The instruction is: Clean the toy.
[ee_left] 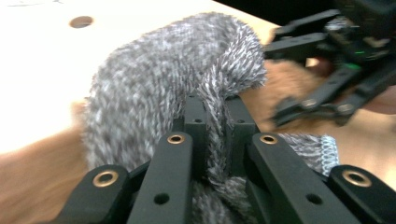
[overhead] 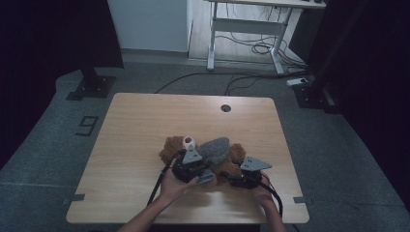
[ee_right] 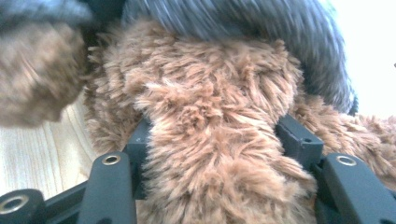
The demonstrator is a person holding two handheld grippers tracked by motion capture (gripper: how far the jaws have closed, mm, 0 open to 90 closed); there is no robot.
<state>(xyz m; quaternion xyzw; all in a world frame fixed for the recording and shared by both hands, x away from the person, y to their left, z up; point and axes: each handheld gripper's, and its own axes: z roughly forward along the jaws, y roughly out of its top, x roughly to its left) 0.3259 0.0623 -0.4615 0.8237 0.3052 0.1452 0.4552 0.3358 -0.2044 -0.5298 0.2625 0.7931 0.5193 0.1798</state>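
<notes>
At the table's near edge, left gripper pinches the grey fuzzy garment; right gripper clamps the brown teddy bear's limb

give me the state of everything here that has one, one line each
left gripper: jaws shut on a fold of the grey knit garment
right gripper: jaws closed around a brown plush limb
grey knit garment: bunched up, draped over the teddy bear
teddy bear: lying on the table, partly covered by the garment
table: wooden, round hole near its far edge
</notes>
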